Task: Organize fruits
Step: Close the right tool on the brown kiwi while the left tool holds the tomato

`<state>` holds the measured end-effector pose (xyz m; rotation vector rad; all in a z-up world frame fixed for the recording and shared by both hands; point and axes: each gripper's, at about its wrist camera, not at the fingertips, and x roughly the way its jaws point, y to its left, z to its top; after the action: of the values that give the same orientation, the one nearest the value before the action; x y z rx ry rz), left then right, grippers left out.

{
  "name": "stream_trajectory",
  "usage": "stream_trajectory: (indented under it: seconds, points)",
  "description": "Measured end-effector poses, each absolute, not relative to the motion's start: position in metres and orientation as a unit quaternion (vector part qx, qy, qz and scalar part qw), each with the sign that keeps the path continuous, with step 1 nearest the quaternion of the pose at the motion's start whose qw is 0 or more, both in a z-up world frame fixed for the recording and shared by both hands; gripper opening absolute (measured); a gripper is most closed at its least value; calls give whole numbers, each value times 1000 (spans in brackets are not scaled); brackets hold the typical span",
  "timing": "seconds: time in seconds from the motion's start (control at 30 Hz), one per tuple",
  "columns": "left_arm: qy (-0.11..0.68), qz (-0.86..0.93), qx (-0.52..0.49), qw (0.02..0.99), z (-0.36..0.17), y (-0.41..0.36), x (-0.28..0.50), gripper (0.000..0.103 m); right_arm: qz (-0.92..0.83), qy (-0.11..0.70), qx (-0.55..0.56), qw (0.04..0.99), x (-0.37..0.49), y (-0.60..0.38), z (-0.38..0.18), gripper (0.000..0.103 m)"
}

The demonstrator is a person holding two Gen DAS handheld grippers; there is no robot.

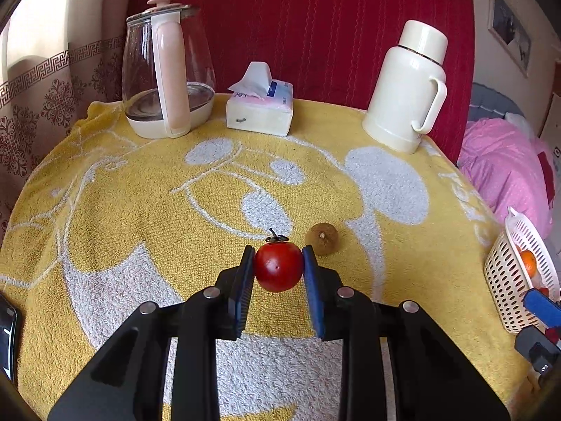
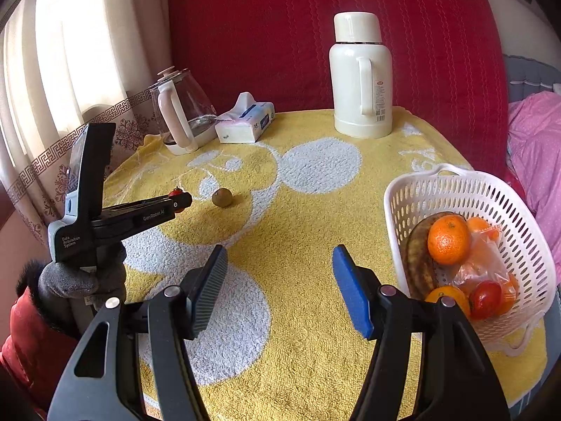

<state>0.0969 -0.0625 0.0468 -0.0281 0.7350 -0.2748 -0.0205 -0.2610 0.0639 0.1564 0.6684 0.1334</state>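
Over the yellow towel (image 1: 140, 182), the basket (image 2: 491, 189) waits at the right with oranges aboard. Right gripper (image 2: 280, 277) hangs spread and empty beside it. Left gripper (image 1: 278, 266) pinches the red tomato (image 1: 278, 270), probably basket-bound; the brown fruit (image 1: 322, 239) lies just behind.
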Motion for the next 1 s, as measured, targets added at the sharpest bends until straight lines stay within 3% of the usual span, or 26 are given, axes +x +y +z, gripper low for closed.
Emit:
stream_trajectory:
  seconds: [0.53,1.0]
  points:
    - [305,-78,-50,948,77,-18,80,28,140,398,60,905,94,-195,38,63]
    - [315,-71,-66,944,72,-9,85,28,127,429,26,894,156,-160,11,35]
